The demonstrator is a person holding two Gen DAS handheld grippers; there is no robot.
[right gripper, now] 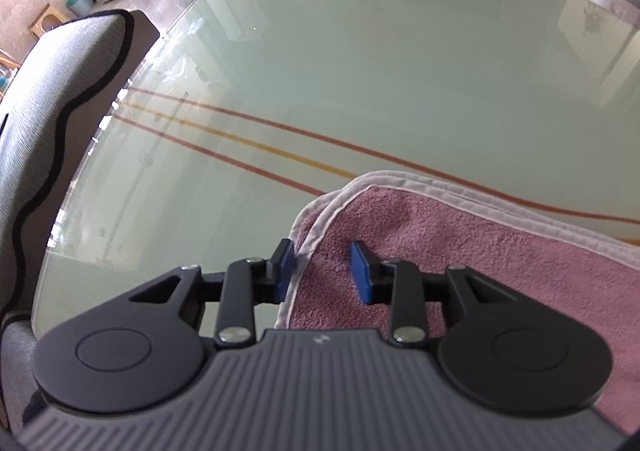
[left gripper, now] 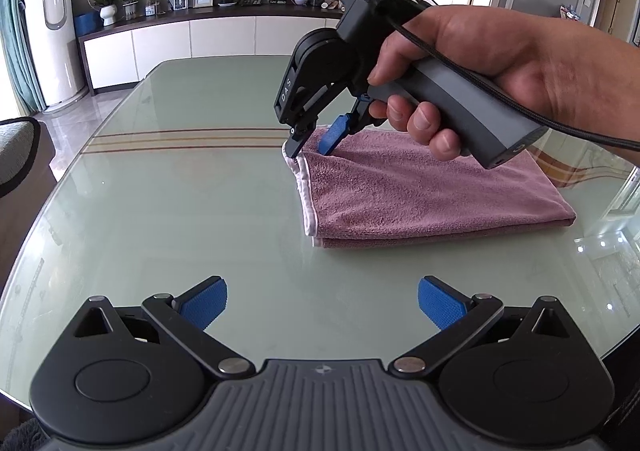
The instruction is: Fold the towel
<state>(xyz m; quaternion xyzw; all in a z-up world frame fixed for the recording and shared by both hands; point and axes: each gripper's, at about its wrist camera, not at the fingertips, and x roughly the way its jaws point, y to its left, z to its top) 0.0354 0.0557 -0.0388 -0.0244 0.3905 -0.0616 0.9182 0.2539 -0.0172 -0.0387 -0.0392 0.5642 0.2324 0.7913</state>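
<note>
Towel (left gripper: 420,191): pink, white-trimmed, lies folded into at least two layers on the glass surface (left gripper: 180,211), toward its right side as the left wrist view frames it. Fold runs along the near edge; trimmed edges stack at the left end.

Right claw (right gripper: 324,271): released, pads apart, straddling the towel's far left corner. One pad sits outside the trim over bare glass, the other rests on the pile. In the left wrist view the tips press down at that corner, touching or nearly touching the cloth. Not closed on anything.

Left claw (left gripper: 322,303): released wide, hangs over bare glass, well apart from the towel, holding nothing.

Risks, judged from this layout:
- Two trimmed edges lie offset at the corner. Closing here could catch only the top layer, so the next fold would peel the stack apart.
- Outer pad is on slick glass. It may slide along rather than get under the hem, shoving the corner and wrinkling it.
- Only one corner is attended. Lifting with the left claw idle would likely skew the towel and drag it across the smooth surface.
</note>
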